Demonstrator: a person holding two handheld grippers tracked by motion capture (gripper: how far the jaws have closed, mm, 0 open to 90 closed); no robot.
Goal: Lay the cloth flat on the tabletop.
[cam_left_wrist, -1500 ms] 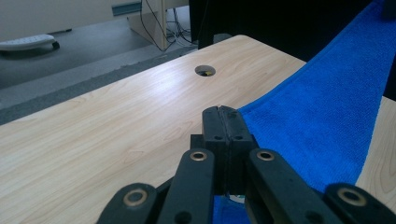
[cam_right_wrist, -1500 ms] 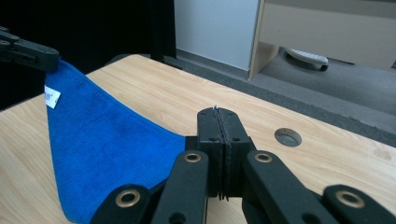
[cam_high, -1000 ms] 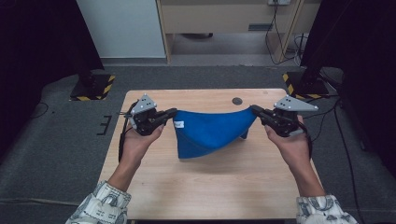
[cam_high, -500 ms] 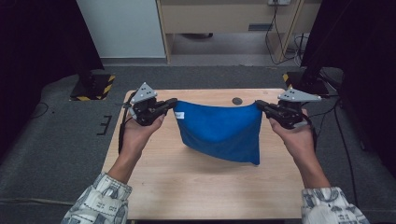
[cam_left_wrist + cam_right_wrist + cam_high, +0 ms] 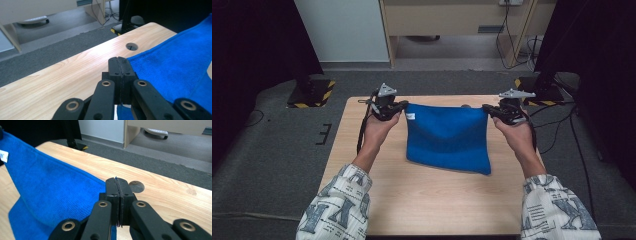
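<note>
A blue cloth [image 5: 447, 137] hangs stretched between both grippers above the wooden table [image 5: 422, 195], its lower edge resting on the wood. My left gripper [image 5: 403, 106] is shut on the cloth's upper left corner, beside a small white label [image 5: 411, 116]. My right gripper [image 5: 486, 108] is shut on the upper right corner. In the left gripper view the jaws [image 5: 119, 65] are pressed together with the blue cloth [image 5: 175, 70] spreading to the right. In the right gripper view the closed jaws [image 5: 117, 186] pinch the cloth [image 5: 50, 187], which runs off to the left.
A round cable hole [image 5: 132, 46] sits in the table near the far edge, behind the cloth. Black stands with yellow-striped bases [image 5: 312, 92] flank the table on the grey carpet. A cabinet [image 5: 452, 20] stands beyond the table.
Both grippers have lifted and moved apart toward the far edge, pulling the cloth from a sagging bundle into a flat, taut sheet.
</note>
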